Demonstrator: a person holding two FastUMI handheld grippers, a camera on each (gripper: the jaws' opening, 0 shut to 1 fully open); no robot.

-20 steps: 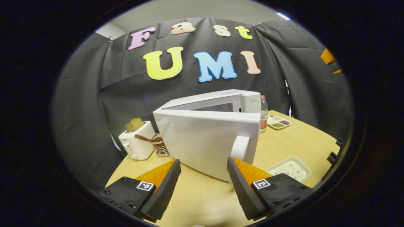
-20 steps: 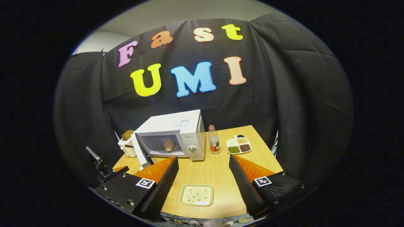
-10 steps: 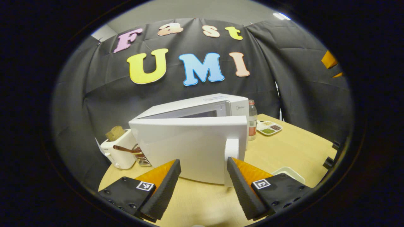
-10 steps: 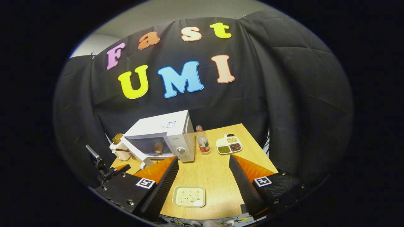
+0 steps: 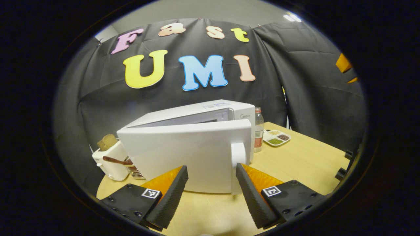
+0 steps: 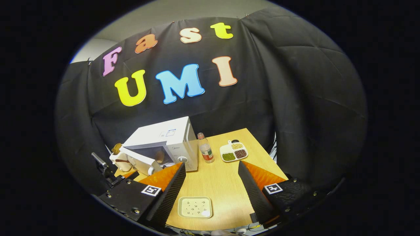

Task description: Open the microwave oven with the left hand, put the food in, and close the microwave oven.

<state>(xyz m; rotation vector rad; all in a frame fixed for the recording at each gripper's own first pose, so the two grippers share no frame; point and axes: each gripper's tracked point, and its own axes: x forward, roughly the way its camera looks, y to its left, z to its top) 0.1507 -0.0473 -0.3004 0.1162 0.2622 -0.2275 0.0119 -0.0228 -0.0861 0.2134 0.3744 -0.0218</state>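
The white microwave (image 5: 210, 109) (image 6: 164, 132) stands at the back left of the wooden table. Its door (image 5: 183, 157) (image 6: 137, 160) hangs partly open, swung well in toward the body. The door's white handle (image 5: 238, 164) is just beyond my left gripper (image 5: 211, 191), which is open with nothing between its fingers; the right finger sits right under the handle. A brown piece of food (image 6: 159, 156) lies inside the oven, seen through the gap. My right gripper (image 6: 211, 190) hovers open above the table's near edge, holding nothing.
A white toaster (image 5: 110, 159) with bread and a small rack stand left of the microwave. A bottle (image 6: 205, 152) stands right of the microwave, and a divided dish of beans (image 6: 233, 152) lies farther right. An empty pale tray (image 6: 195, 207) lies near the front edge.
The microwave door has swung further toward shut, with my left gripper following close behind its handle. The right gripper view has drifted slightly; that gripper stays open.
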